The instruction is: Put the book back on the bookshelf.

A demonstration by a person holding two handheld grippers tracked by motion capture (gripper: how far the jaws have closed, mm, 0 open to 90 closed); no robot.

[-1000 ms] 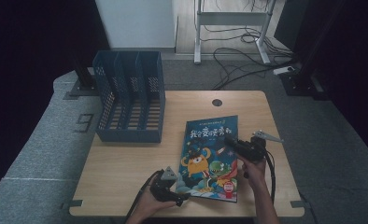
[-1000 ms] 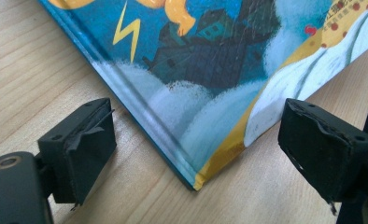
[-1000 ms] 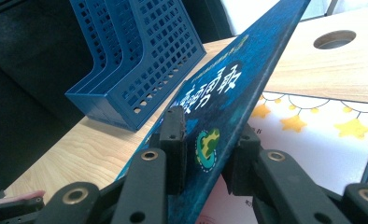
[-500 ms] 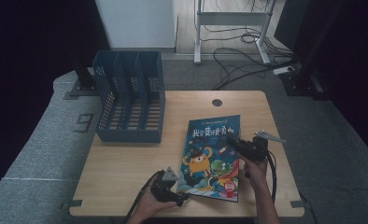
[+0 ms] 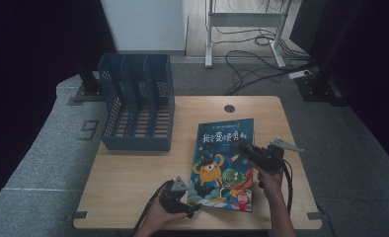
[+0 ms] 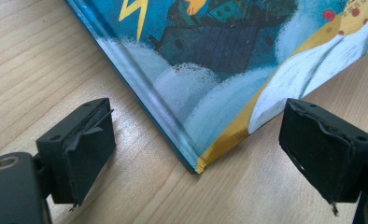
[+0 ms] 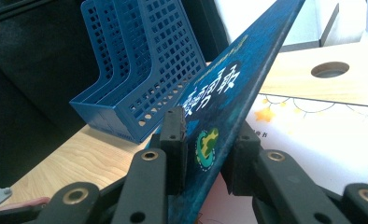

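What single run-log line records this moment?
right tool: shut on book cover, lifted | left tool: open at book corner | file rack: unused

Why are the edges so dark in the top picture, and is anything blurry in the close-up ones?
High view: light falls on the table, the surroundings stay dark. Left gripper view: sharp, with soft shadows beside the book corner. Right gripper view: the tool clamps the lifted cover; the file rack is sharp, and the background top right glares white.

glossy book (image 5: 223, 165), wood-grain table (image 5: 133, 173), plastic rack (image 5: 137, 106)
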